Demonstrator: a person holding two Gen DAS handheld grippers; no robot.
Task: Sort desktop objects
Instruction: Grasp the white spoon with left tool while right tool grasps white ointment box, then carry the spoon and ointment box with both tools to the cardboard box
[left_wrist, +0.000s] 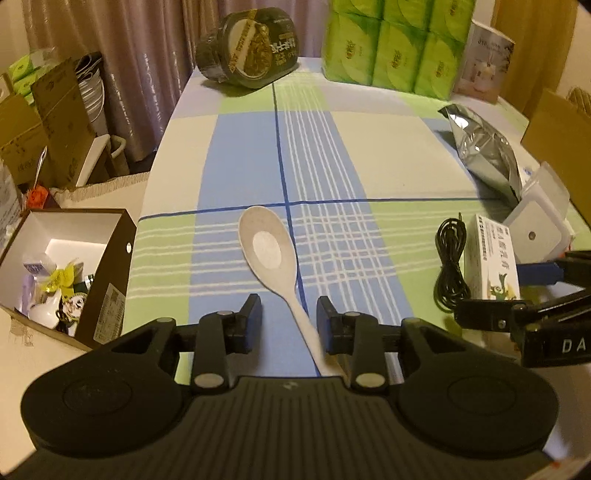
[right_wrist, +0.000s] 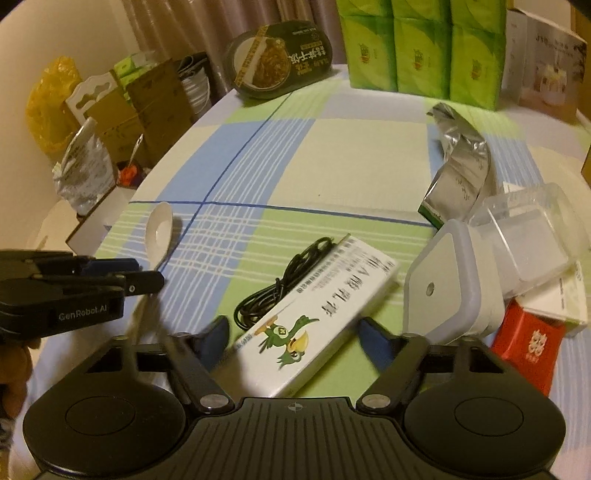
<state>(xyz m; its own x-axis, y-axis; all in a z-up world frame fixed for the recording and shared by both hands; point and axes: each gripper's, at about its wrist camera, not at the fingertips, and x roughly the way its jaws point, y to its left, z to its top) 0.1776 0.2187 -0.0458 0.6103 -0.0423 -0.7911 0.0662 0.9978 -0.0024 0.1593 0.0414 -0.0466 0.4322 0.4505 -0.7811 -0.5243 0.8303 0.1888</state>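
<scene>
A white spoon (left_wrist: 269, 251) lies on the checked tablecloth, its handle running back between the fingers of my left gripper (left_wrist: 290, 321), which is open around the handle. The spoon also shows in the right wrist view (right_wrist: 159, 225), with my left gripper (right_wrist: 144, 275) beside it. A white medicine box with a green bird (right_wrist: 317, 314) lies between the open fingers of my right gripper (right_wrist: 295, 334). The box (left_wrist: 493, 258) and my right gripper (left_wrist: 491, 291) show at the right of the left wrist view. A coiled black cable (right_wrist: 280, 284) lies against the box.
An open cardboard box of small items (left_wrist: 70, 273) stands left of the table. A food bowl (left_wrist: 251, 48), green tissue packs (left_wrist: 391, 44), a silver pouch (left_wrist: 484, 147), a white-lidded container (right_wrist: 447, 284), a clear tub (right_wrist: 532, 236) and a red box (right_wrist: 528, 347) are on the table.
</scene>
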